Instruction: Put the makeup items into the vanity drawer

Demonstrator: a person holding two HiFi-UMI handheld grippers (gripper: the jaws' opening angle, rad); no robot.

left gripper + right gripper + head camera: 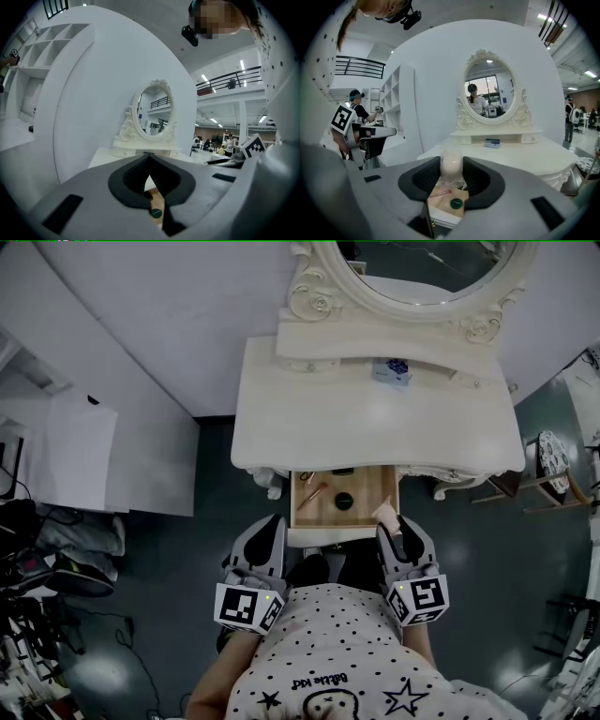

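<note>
The vanity's wooden drawer [367, 491] stands pulled open under the white tabletop [375, 423]. Inside it lie a dark round compact [344, 501], a pink pencil-like stick [314, 493] and a dark item at its back edge. My right gripper [389, 521] hovers at the drawer's front right corner, shut on a beige puff in clear wrap [451, 165]; below it the compact [456, 203] shows. My left gripper [270, 526] hangs at the drawer's front left with its jaws closed and nothing between them. Its own view shows the compact [155, 213] below.
An oval mirror [422, 268] rises at the back of the vanity, with a small blue box [392, 370] on the shelf below it. A round stool [551, 460] stands to the right, white shelving [66, 451] to the left, and cables [37, 559] on the floor.
</note>
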